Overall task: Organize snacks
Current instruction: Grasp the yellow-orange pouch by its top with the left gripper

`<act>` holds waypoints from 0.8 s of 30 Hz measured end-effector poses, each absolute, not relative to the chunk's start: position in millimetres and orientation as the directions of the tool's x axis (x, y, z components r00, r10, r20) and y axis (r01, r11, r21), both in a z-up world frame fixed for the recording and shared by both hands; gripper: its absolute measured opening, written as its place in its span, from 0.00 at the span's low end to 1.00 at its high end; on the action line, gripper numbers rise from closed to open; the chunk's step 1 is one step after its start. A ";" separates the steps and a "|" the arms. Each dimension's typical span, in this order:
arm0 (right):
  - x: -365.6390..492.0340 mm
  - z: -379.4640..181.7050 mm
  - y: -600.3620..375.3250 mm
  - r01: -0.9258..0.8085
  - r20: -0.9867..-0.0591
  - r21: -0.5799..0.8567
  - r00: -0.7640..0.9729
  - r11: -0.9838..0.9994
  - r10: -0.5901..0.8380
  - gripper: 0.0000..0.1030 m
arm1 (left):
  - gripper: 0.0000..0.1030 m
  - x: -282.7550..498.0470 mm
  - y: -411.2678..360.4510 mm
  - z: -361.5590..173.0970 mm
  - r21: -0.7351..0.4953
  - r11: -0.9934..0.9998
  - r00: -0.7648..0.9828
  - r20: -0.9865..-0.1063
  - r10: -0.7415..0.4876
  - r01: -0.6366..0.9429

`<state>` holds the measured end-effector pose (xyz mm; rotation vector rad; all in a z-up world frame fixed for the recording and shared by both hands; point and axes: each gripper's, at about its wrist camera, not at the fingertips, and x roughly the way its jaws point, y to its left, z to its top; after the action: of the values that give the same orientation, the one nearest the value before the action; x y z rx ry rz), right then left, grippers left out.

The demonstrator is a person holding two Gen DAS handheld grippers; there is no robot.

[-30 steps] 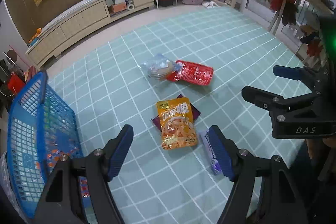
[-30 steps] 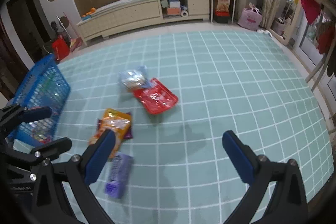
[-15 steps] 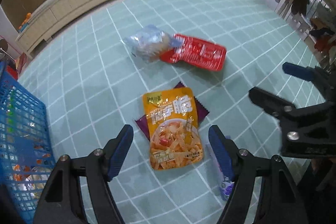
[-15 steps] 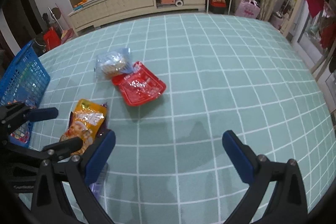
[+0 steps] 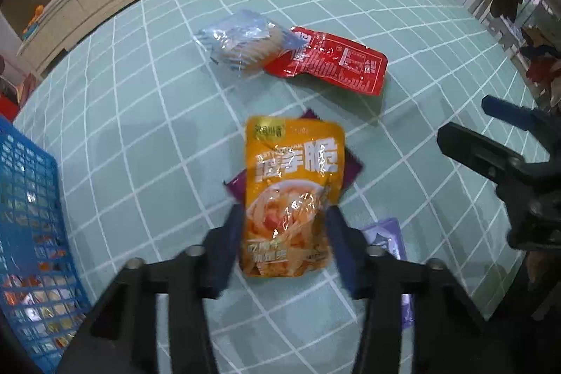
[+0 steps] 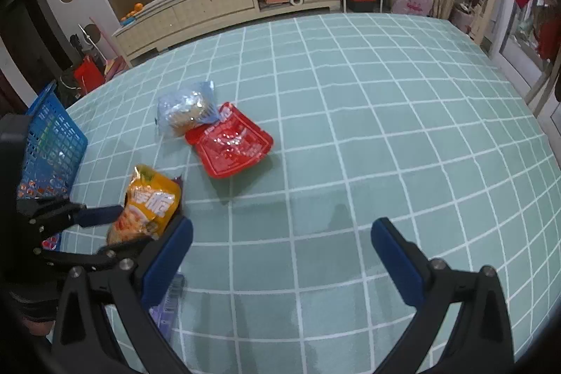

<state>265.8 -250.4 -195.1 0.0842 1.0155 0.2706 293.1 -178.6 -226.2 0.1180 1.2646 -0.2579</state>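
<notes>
- Now, from the left wrist camera, the left gripper (image 5: 284,242) has just been closing on the orange snack pouch (image 5: 292,195), and its blue pads sit against the pouch's two long sides near the bottom end, so I judge it clenched on the pouch.
- The pouch's long axis runs straight away from the fingers, toward the far edge of the green checked mat (image 5: 140,135); a dark purple packet (image 5: 350,169) lies under it and a pale lilac packet (image 5: 385,235) just beside the right finger.
- At the mat's left edge stands the blue basket (image 5: 24,198), with several small wrapped snacks already inside.
- From the right wrist camera, the right gripper (image 6: 280,255) hangs released over bare mat, farther from the pouch than the left.
- Toward the mat's middle, a clear cracker bag (image 6: 186,111) overlaps a red packet (image 6: 229,146).
</notes>
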 end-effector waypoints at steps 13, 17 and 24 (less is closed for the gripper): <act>264.5 -196.4 -241.2 -0.217 -0.831 0.206 0.476 0.954 0.287 1.00 | 0.15 264.1 -169.3 -201.8 -0.076 0.971 0.367 -0.917 -0.158 0.229; 260.5 -195.2 -231.7 -0.256 -0.825 0.198 0.478 0.946 0.302 1.00 | 0.13 258.3 -166.3 -190.4 -0.065 0.972 0.410 -0.899 -0.155 0.224; 255.1 -197.4 -208.1 -0.358 -0.810 0.237 0.440 0.903 0.387 1.00 | 0.12 246.8 -150.6 -174.7 -0.011 0.980 0.472 -0.875 -0.105 0.197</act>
<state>255.1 -208.1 -197.4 0.0321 1.0150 0.4626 246.8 -150.6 -174.7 0.0957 1.0636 -0.1855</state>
